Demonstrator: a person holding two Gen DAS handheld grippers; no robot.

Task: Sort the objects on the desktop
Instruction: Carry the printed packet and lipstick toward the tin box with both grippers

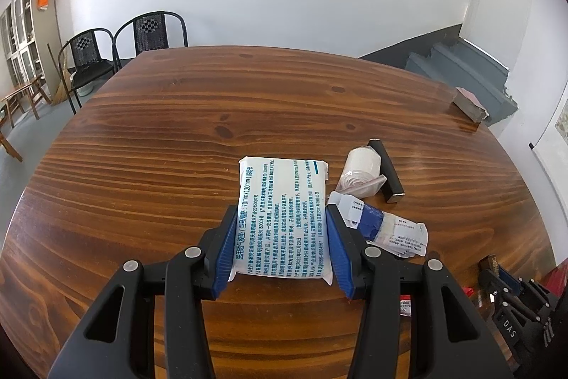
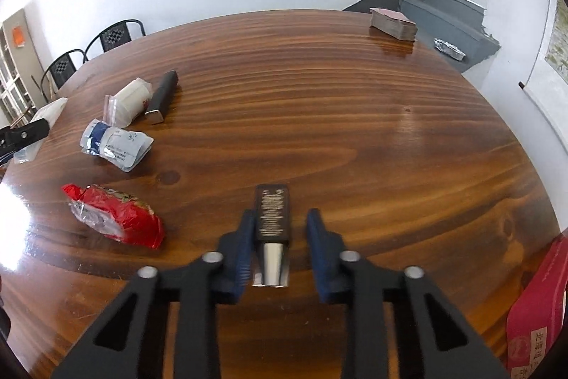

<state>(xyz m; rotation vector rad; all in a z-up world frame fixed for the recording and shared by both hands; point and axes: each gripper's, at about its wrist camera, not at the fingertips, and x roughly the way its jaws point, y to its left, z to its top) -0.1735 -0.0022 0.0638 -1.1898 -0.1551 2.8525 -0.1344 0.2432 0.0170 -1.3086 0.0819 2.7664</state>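
My left gripper (image 1: 282,212) is shut on a white packet with blue print (image 1: 280,187), its blue pads pressed on the two long edges, over the wooden table (image 1: 159,166). In the right wrist view that packet (image 2: 49,111) shows at the far left edge. My right gripper (image 2: 281,215) stands around a slim black box with a silver near end (image 2: 272,212) that lies on the table. The left pad touches the box; a gap separates the right pad from it.
A bagged gauze roll (image 2: 129,100), a second black box (image 2: 163,96), blue-and-white bandage packets (image 2: 113,144) and a red snack packet (image 2: 113,217) lie at the left. A card stack (image 2: 392,22) sits at the far edge. A red carton (image 2: 536,308) stands at the right.
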